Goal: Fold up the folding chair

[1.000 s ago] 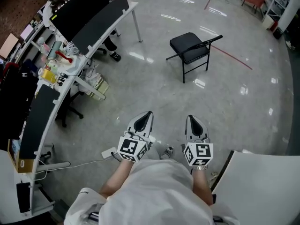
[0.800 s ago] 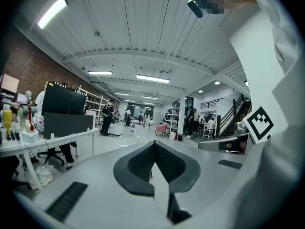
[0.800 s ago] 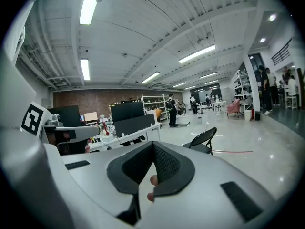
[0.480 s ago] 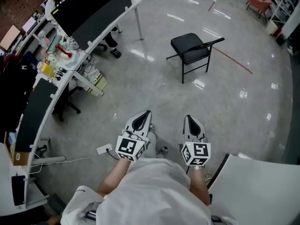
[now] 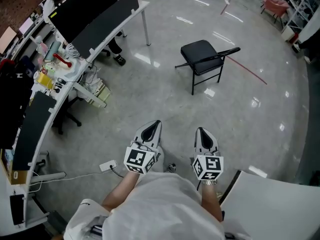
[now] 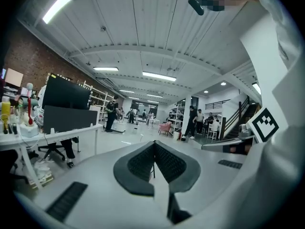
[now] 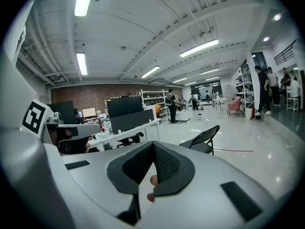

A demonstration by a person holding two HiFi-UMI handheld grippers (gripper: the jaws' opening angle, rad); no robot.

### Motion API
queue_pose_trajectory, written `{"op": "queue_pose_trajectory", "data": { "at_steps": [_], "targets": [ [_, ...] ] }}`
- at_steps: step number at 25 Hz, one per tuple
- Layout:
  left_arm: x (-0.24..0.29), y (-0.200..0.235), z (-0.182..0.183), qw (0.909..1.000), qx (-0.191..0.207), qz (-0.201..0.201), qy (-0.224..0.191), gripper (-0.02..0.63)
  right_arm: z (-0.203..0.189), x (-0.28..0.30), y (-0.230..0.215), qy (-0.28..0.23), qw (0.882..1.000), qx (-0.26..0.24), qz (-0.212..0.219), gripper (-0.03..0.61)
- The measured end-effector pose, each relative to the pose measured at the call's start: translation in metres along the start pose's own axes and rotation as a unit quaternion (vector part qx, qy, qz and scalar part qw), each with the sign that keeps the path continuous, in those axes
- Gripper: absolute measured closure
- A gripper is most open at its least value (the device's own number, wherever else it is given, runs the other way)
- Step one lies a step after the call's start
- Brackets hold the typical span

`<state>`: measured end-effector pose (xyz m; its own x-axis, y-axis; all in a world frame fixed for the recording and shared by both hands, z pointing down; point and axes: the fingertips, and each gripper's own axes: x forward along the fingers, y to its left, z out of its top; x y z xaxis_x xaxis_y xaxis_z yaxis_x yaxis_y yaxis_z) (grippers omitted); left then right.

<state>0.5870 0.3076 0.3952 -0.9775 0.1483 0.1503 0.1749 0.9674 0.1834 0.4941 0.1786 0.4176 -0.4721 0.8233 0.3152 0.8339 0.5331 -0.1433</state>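
Note:
The black folding chair (image 5: 202,58) stands unfolded on the grey floor, well ahead of both grippers. It also shows in the right gripper view, with the chair (image 7: 204,138) right of the jaws and some way off. My left gripper (image 5: 153,128) and right gripper (image 5: 203,134) are held side by side in front of the person's body, pointing toward the chair. Both are shut with nothing between the jaws. The left gripper (image 6: 154,145) and right gripper (image 7: 153,145) show their dark pads meeting at the tips.
A long white desk (image 5: 102,46) with black screens and clutter curves along the left. A white tabletop (image 5: 280,204) sits at lower right. A power strip (image 5: 106,166) with a cable lies on the floor by the left gripper. A red floor line (image 5: 248,70) runs behind the chair. People stand far off.
Both grippers sit a little lower in the head view and remain shut. The desk and power strip have slid slightly in the frame. The chair stands as before.

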Motion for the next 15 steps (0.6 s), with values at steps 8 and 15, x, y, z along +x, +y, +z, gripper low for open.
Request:
{"op": "queue_pose_trajectory", "data": {
  "at_steps": [8,15],
  "targets": [
    [0.066,0.056,0.019,0.9999,-0.005,-0.012,0.002,0.603,0.03,0.073,-0.006,0.006,1.0,-0.008,-0.01,0.572],
    [0.118,0.103,0.042,0.9991,0.004,-0.041,0.002,0.603,0.055,0.135,-0.014,0.005,0.999,0.0,-0.044,0.574]
  ]
}}
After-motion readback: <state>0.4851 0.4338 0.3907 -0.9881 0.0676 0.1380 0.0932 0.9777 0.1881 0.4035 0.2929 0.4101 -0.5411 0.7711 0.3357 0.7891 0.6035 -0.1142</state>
